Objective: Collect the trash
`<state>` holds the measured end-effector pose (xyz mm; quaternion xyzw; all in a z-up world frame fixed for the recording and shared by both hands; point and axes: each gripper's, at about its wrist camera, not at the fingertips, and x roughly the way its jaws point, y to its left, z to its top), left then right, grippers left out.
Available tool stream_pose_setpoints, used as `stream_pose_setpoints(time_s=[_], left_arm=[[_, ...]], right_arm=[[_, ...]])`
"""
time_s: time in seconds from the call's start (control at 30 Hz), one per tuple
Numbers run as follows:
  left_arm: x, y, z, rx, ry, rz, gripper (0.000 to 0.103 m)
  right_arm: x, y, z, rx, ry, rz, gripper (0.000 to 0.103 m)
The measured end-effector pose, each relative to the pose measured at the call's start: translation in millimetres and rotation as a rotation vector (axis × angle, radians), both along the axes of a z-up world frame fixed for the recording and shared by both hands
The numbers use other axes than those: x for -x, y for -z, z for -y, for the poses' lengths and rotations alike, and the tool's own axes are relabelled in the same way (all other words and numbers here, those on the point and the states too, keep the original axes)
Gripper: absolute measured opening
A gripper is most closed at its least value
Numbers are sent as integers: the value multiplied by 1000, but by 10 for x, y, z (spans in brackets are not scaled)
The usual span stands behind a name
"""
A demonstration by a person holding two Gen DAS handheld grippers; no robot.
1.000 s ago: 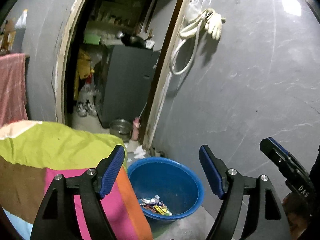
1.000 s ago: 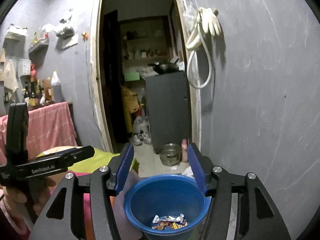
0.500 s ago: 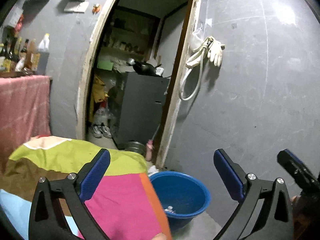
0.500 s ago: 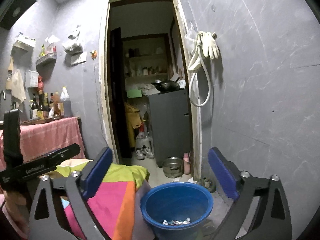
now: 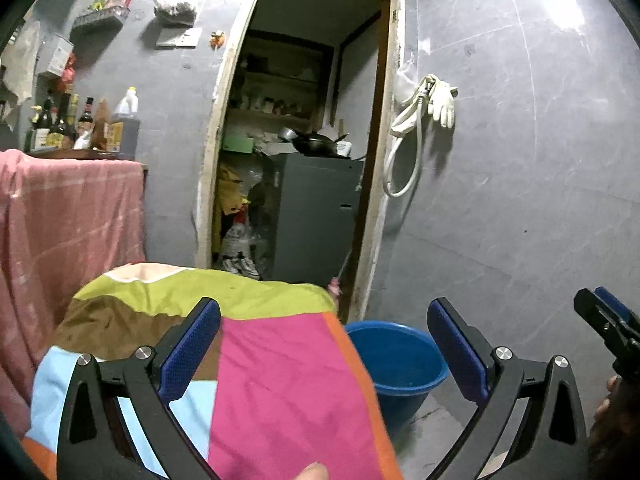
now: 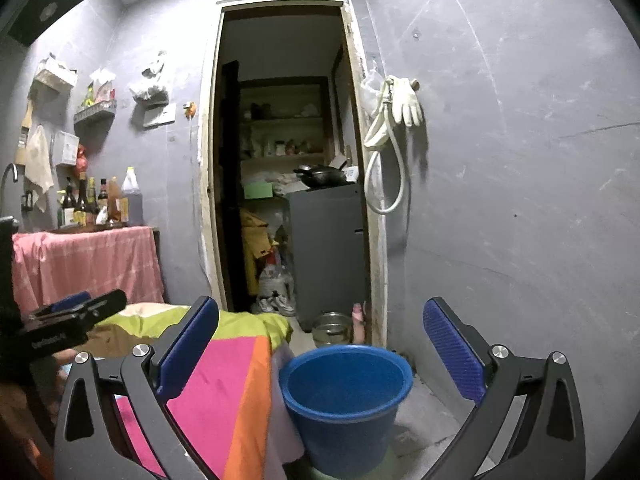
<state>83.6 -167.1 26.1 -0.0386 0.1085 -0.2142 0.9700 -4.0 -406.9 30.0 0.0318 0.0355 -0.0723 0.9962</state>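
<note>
Both grippers spread wide, nothing held: left gripper (image 5: 324, 354), right gripper (image 6: 320, 354). Blue bucket (image 6: 346, 376) on floor beside patchwork cloth (image 6: 224, 376), trash inside not visible. Risk: no loose trash in sight, blind reach snags cloth or tips bucket.

Bucket (image 6: 346, 376) contents: hidden — inside too dark between the right tongs (image 6: 320, 354).
Bucket's left side: behind the patchwork cloth (image 5: 280, 368), between the left tongs (image 5: 324, 350).
Shelf items (image 6: 280, 146) beyond: too small to tell.
</note>
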Motion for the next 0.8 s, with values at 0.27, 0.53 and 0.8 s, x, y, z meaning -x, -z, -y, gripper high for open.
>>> stream_pose_setpoints(time_s=[0.27,0.53,0.8], left_arm=[[252,252,-94,-19,-46,5,101],[319,429,-58,-49,-47,0,101],[351,505,-46,-56,-57,5,101]], right_arm=[[159,225,-34,11,46,-31,103],[191,411,-60,25,71,-67,103],[216,476,-71,25,78,-73,103]])
